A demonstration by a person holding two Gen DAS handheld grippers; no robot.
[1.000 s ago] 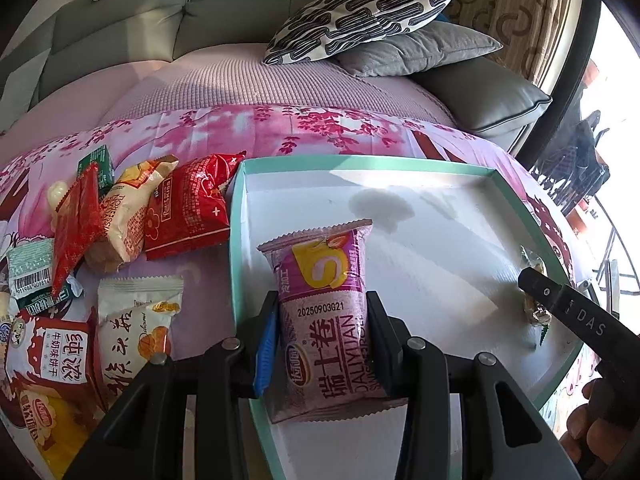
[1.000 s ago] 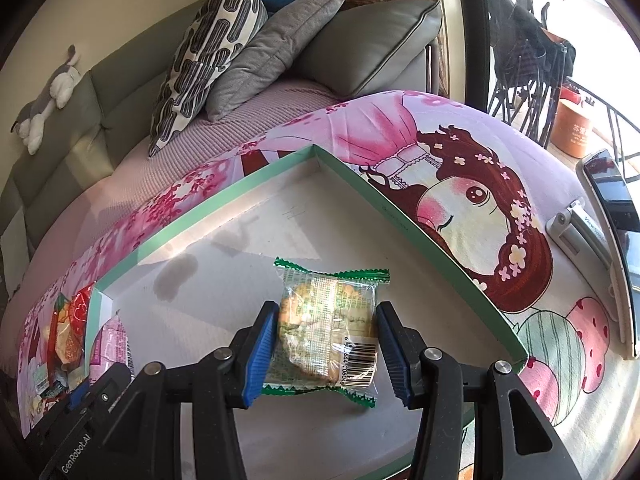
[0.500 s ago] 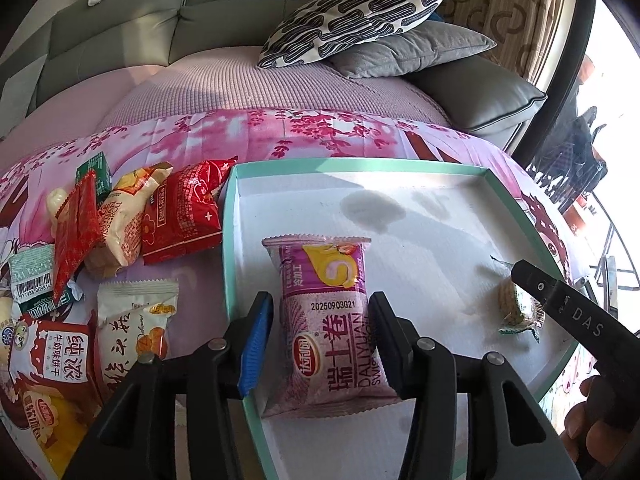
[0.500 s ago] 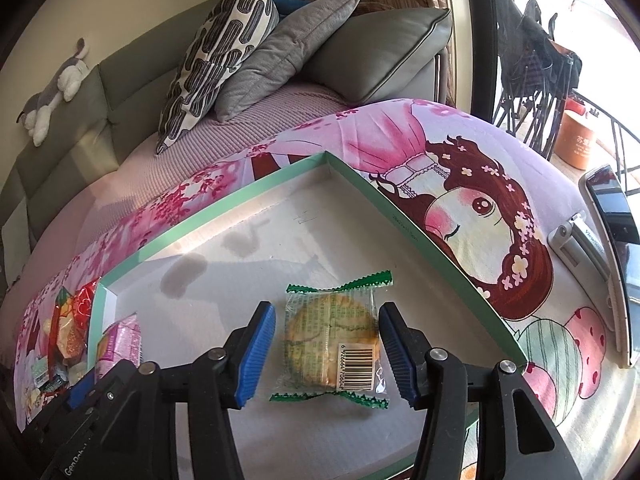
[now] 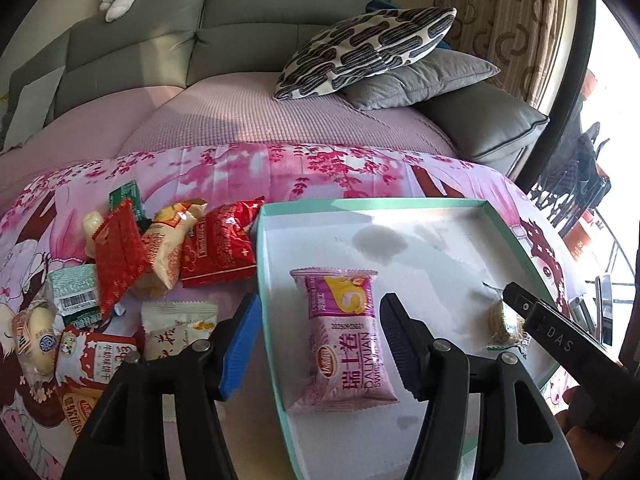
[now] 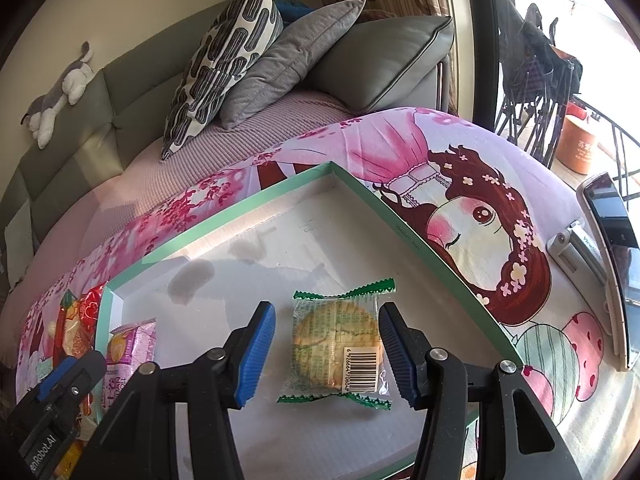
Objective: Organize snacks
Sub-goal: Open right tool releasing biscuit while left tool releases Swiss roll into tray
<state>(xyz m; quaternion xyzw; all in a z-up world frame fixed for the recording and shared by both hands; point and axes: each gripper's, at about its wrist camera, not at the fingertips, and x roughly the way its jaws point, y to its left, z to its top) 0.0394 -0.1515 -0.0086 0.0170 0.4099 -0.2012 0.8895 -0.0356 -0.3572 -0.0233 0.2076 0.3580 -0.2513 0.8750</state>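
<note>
A white tray with a mint-green rim (image 5: 264,280) (image 6: 420,240) lies on the pink printed cloth. A pink-purple snack packet (image 5: 344,336) (image 6: 128,352) lies flat in the tray's left part. My left gripper (image 5: 320,344) is open, its fingers apart on either side of that packet, not touching it. A clear, green-edged cookie packet (image 6: 338,348) (image 5: 504,322) lies flat in the tray's right part. My right gripper (image 6: 326,352) is open, fingers spread wide around the cookie packet.
Several loose snack packets (image 5: 160,256) lie in a heap on the cloth left of the tray. A phone on a stand (image 6: 600,240) sits right of the tray. Sofa cushions (image 5: 368,48) lie behind.
Both grippers opened and let go of their packets, which now lie flat in the tray. Both grippers drew back slightly and opened wider.
</note>
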